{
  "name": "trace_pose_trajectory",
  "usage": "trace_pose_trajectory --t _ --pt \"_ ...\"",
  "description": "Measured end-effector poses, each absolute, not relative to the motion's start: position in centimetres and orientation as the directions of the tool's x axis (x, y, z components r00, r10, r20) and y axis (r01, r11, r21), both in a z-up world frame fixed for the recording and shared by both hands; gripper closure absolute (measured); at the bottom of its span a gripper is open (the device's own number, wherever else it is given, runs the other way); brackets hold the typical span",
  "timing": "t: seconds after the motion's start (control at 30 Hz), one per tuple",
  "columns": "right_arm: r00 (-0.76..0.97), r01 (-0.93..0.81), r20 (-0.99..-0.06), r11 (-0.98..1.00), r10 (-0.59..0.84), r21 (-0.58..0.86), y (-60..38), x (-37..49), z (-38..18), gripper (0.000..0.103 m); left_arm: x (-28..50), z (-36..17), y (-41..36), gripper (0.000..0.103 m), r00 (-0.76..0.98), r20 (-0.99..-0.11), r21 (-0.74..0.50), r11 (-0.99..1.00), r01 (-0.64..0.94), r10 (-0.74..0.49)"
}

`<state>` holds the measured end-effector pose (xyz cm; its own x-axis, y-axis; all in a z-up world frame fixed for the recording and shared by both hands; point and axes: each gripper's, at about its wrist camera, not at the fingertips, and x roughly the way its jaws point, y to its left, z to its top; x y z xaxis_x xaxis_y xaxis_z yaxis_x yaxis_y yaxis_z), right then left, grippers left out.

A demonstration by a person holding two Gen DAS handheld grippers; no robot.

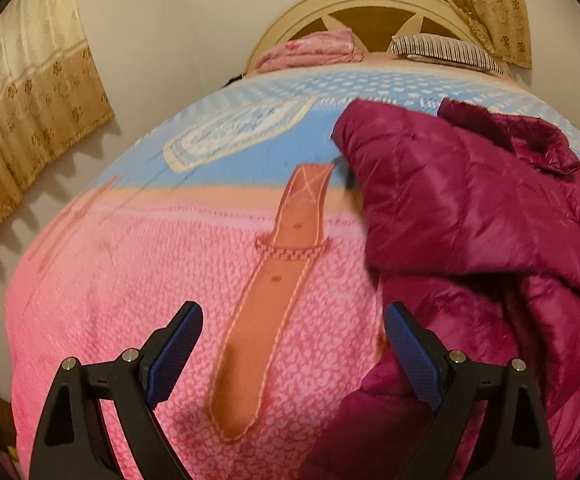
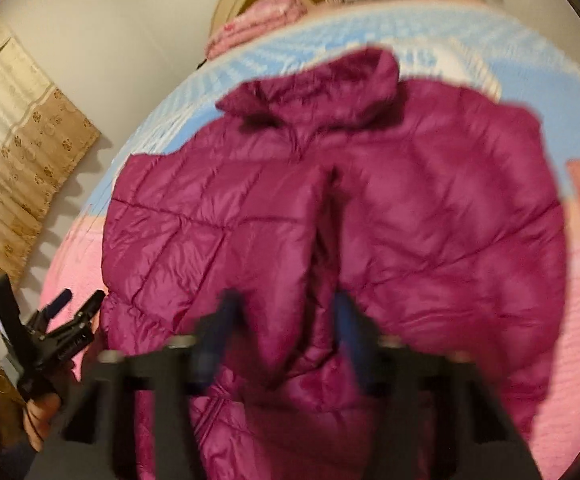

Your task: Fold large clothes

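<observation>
Jacket [image 2: 329, 208], magenta and quilted, lies spread on the pink-and-blue bedspread [image 1: 130, 280], collar toward the headboard [image 1: 365, 16]; no readable label shows. Right gripper [image 2: 286, 320] straddles its fabric, blurred, grip unclear. Left gripper [image 1: 293, 320] hovers beside it, fingers apart.

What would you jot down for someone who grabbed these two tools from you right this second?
Left tool: open, empty, hanging over the pink-and-blue bedspread, beside the jacket and not touching it.
Right tool: over the jacket's lower middle; the picture is blurred, so I cannot tell whether it grips cloth.
Magenta puffer jacket: spread on the bed, collar toward the headboard, its two halves meeting along a middle seam, lower edge rumpled.
Done: jacket laid out; the sides seem brought in, though blur makes that uncertain.
Left: probably smooth it, then fold bottom toward collar.
</observation>
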<state>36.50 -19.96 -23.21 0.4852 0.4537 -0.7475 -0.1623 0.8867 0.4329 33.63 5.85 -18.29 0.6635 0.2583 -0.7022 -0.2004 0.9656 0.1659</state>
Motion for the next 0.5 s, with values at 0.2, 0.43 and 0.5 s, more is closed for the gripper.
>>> trace_pose_trajectory --t 0.2,0.43,0.5 --pt "0.541 -0.192 -0.73 0.906 0.418 0.376 -20.5 33.5 -22.1 0.085 33.8 -18.8 6.3 0.011 0.656 -0.715 0.148 0.969 -0.199 0.243" --pt "0.559 -0.132 -0.749 0.931 0.354 0.342 -23.6 31.3 -22.4 0.085 33.9 -18.3 6.3 0.011 0.645 -0.725 0.147 0.969 -0.197 0.241" --pt "0.547 -0.137 -0.763 0.936 0.344 0.324 -23.4 31.2 -22.9 0.078 34.3 -17.7 6.5 0.011 0.638 -0.734 0.134 0.971 -0.197 0.231"
